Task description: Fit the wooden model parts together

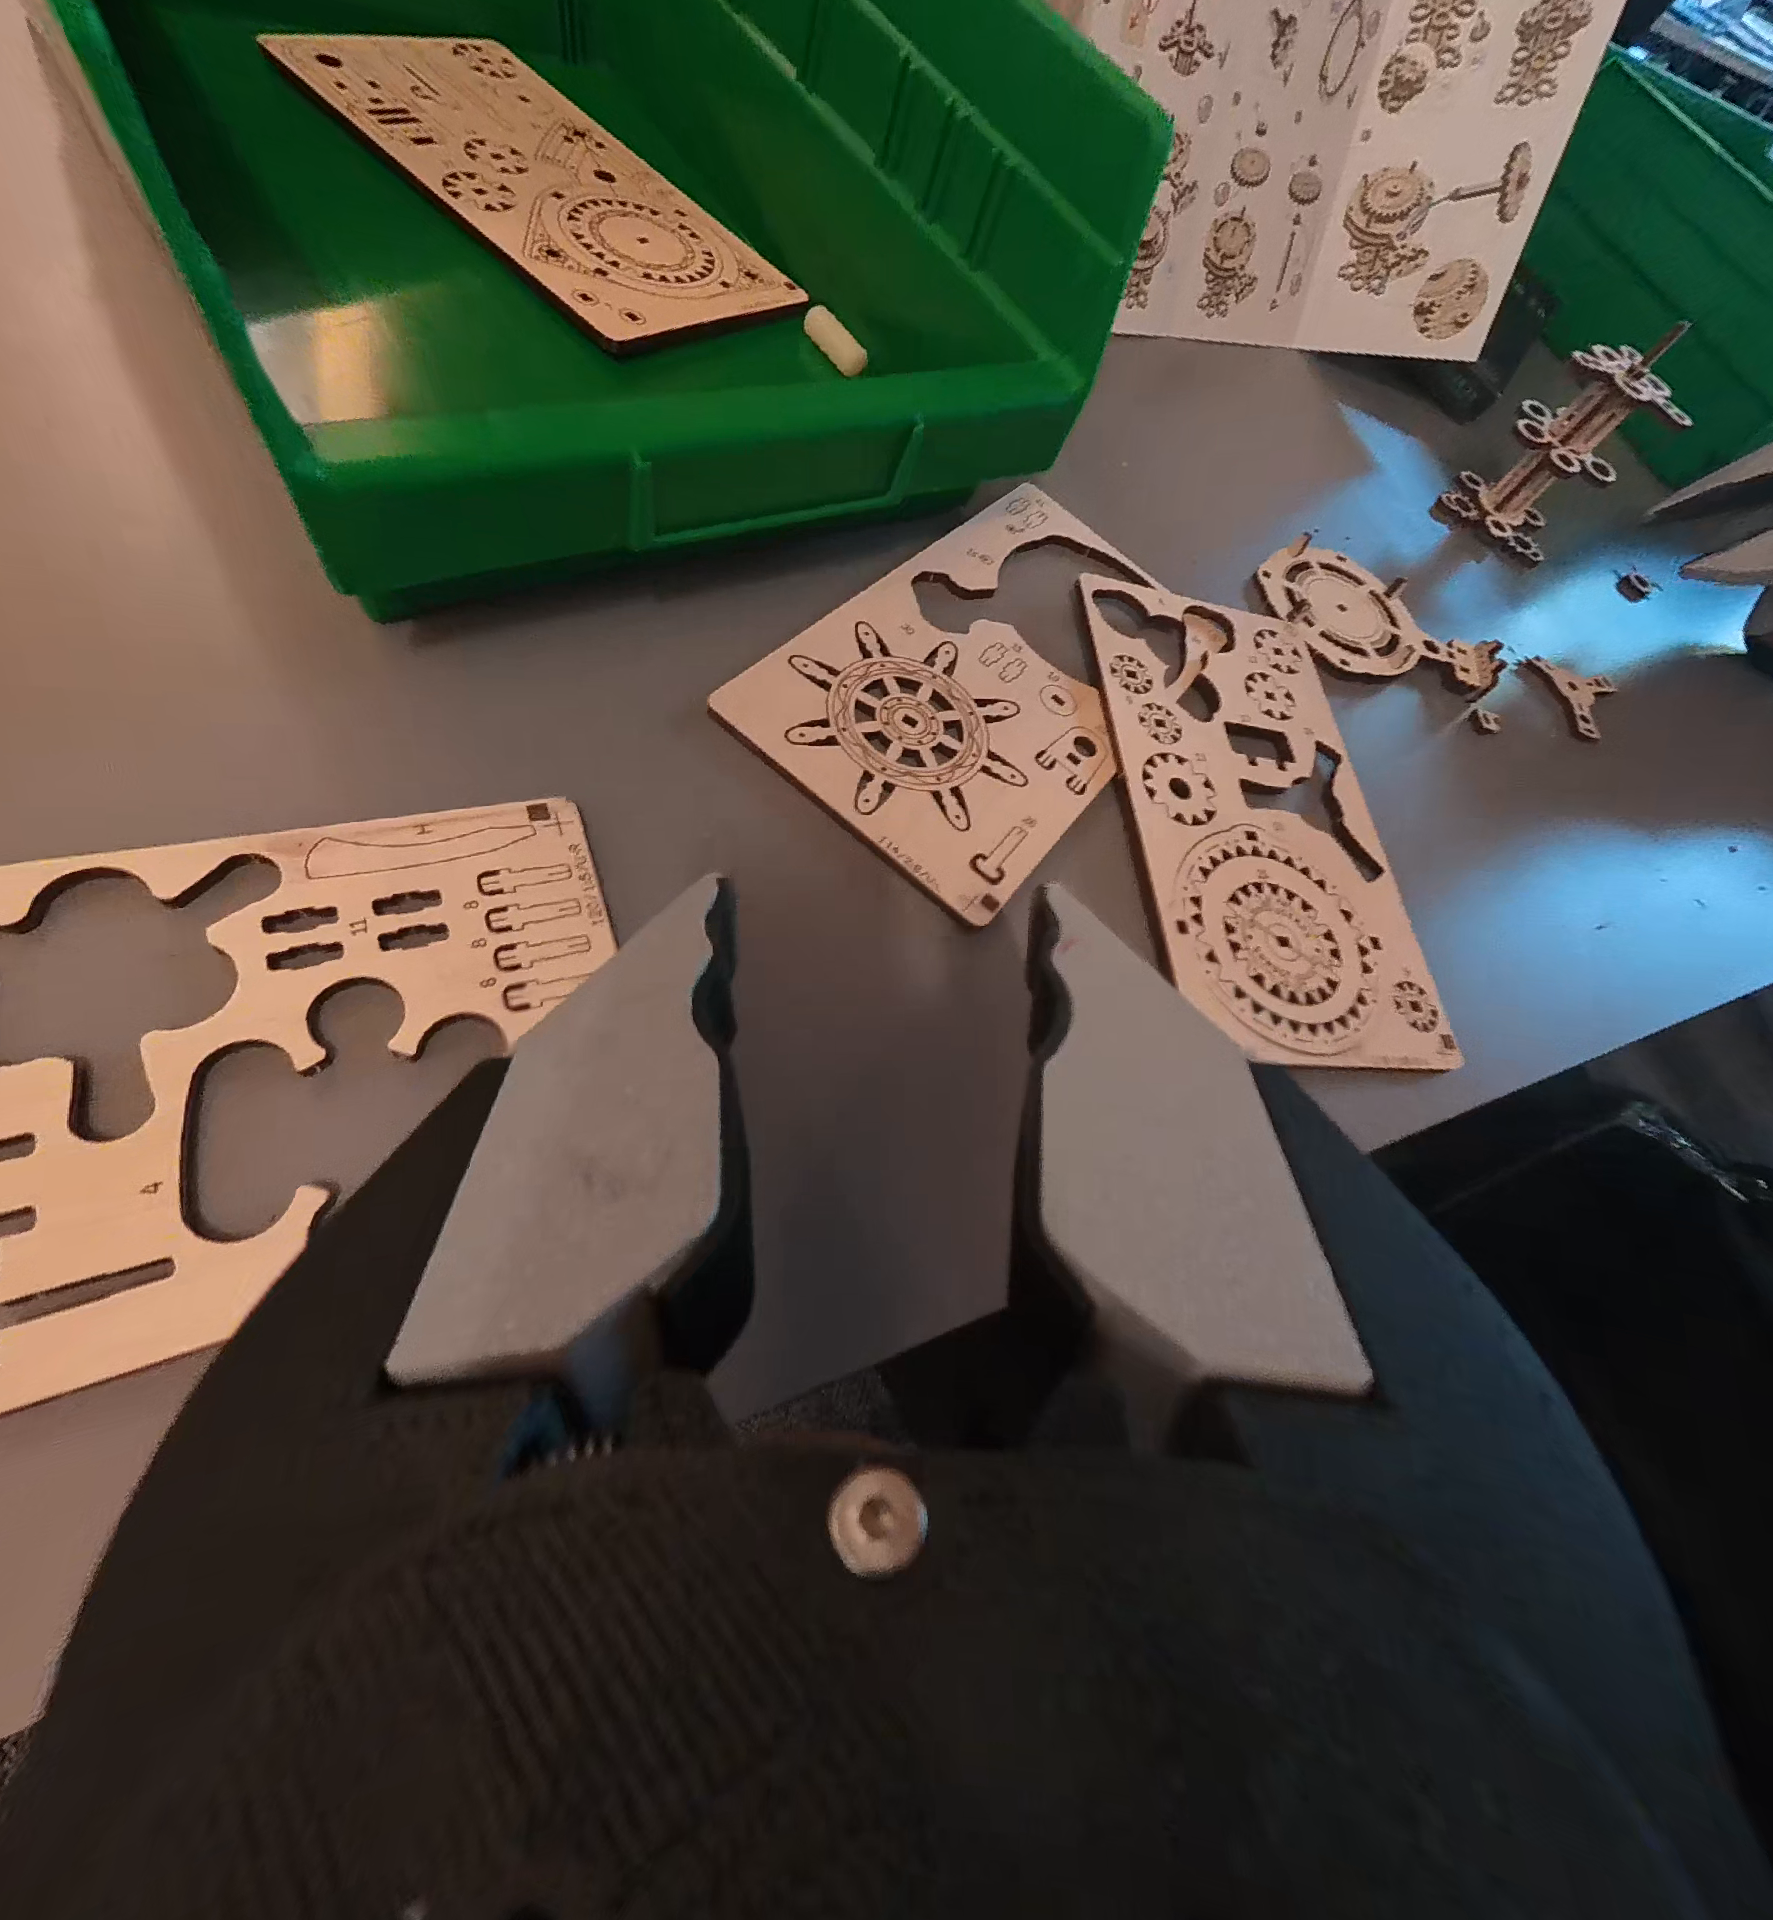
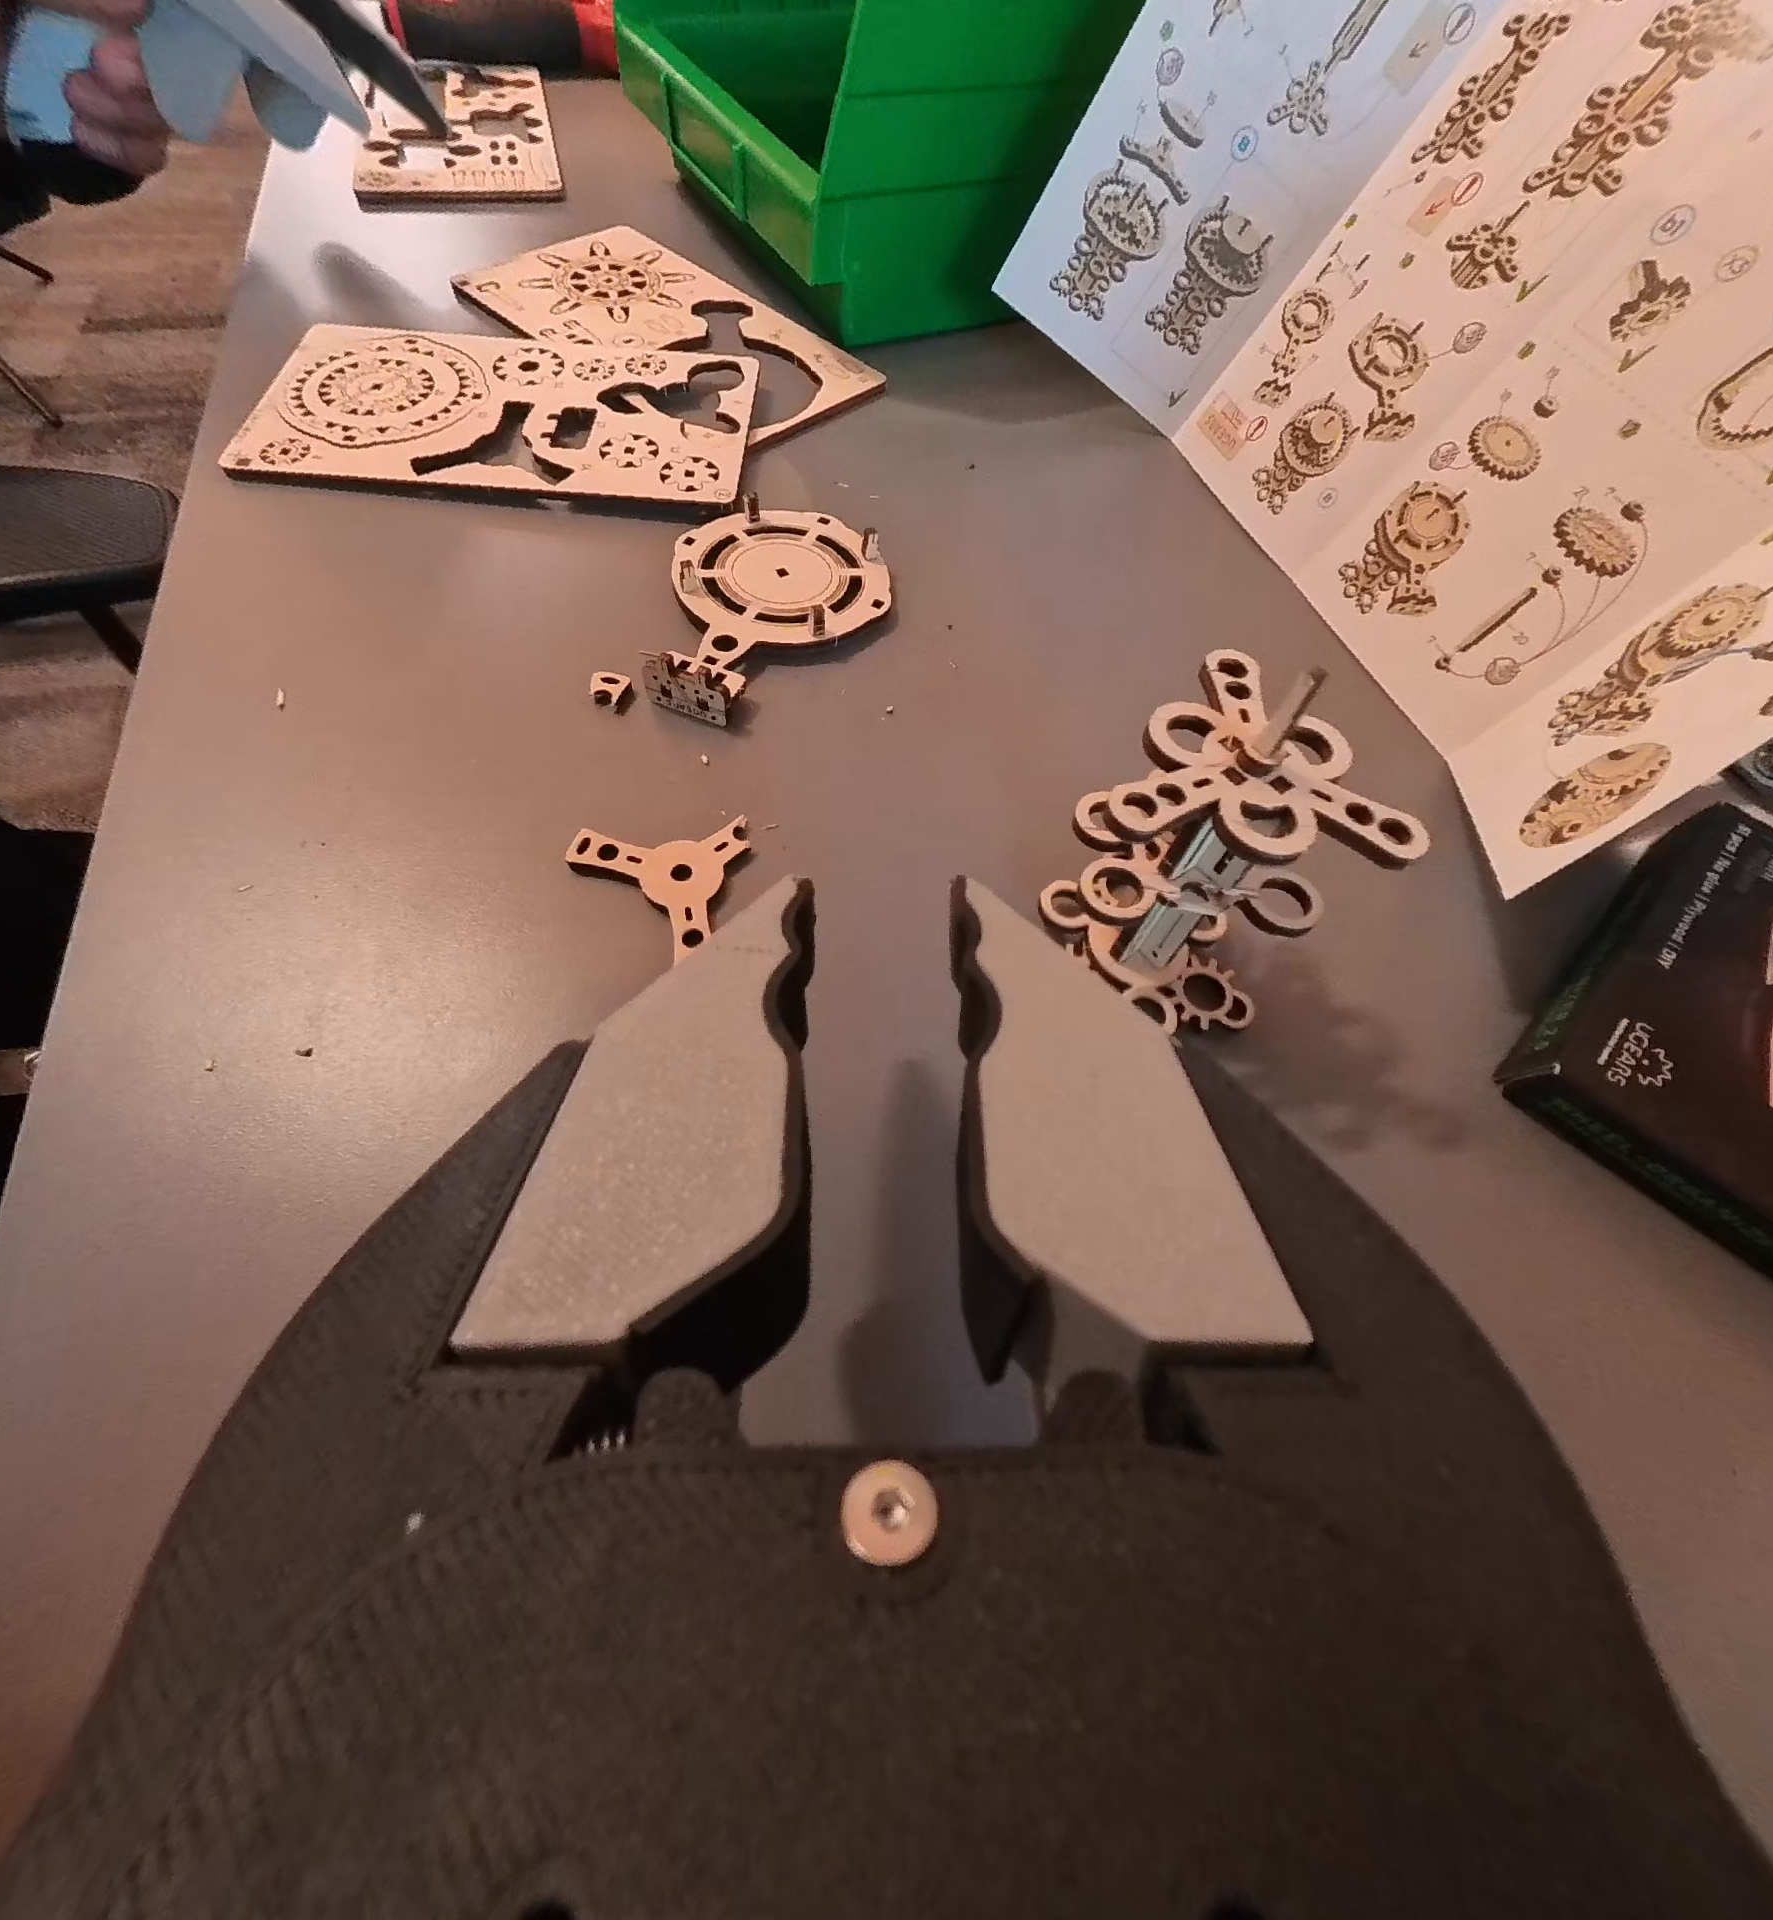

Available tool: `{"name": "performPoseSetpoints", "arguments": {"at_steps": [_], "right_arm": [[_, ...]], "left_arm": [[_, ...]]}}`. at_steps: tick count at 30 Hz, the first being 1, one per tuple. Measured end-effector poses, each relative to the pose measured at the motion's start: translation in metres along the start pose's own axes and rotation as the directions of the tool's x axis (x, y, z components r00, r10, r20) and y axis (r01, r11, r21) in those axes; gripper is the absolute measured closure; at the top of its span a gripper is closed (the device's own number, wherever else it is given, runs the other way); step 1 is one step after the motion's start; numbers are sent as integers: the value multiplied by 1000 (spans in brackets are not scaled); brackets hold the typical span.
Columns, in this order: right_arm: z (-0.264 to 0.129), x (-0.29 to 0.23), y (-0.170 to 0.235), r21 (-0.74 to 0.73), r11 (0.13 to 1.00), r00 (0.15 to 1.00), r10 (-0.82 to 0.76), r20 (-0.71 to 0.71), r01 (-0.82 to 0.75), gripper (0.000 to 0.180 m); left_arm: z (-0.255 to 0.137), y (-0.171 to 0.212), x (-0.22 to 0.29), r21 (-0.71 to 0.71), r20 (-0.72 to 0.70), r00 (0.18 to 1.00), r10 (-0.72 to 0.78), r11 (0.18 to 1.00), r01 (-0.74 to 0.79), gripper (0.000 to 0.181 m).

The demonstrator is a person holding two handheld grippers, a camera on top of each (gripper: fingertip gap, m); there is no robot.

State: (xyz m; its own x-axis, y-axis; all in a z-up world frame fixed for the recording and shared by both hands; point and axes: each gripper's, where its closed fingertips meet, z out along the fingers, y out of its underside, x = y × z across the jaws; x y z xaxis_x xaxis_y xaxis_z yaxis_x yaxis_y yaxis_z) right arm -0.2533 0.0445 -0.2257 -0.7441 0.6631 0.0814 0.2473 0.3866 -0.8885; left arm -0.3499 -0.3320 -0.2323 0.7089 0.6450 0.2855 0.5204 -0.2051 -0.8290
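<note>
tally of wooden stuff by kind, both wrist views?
Flat laser-cut sheets: 4 — one in the green bin, three on the table
Built sub-assemblies: 2 — ring base, stacked tower
Loose three-arm piece: 1
Tiny loose piece: 1
Total: 8

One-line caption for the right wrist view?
Open right gripper hovers over grey table between three-armed wooden piece and stacked wooden assembly.

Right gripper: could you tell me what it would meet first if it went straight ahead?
Probably bare table: the right gripper, open, points between the three-armed part and tower assembly. Depth is unclear.
</note>
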Motion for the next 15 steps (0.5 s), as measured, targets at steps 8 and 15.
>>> {"name": "performPoseSetpoints", "arguments": {"at_steps": [8,15], "right_arm": [[-1,2,-1,13,1000,1000,27,7,-27,156],[-3,5,-2,25,999,999,43,-4,-43,156]], "left_arm": [[0,2,-9,13,-6,1000,-5,1000,5,128],[11,7,-10,-5,-12,1000,29,1000,-29,129]]}}
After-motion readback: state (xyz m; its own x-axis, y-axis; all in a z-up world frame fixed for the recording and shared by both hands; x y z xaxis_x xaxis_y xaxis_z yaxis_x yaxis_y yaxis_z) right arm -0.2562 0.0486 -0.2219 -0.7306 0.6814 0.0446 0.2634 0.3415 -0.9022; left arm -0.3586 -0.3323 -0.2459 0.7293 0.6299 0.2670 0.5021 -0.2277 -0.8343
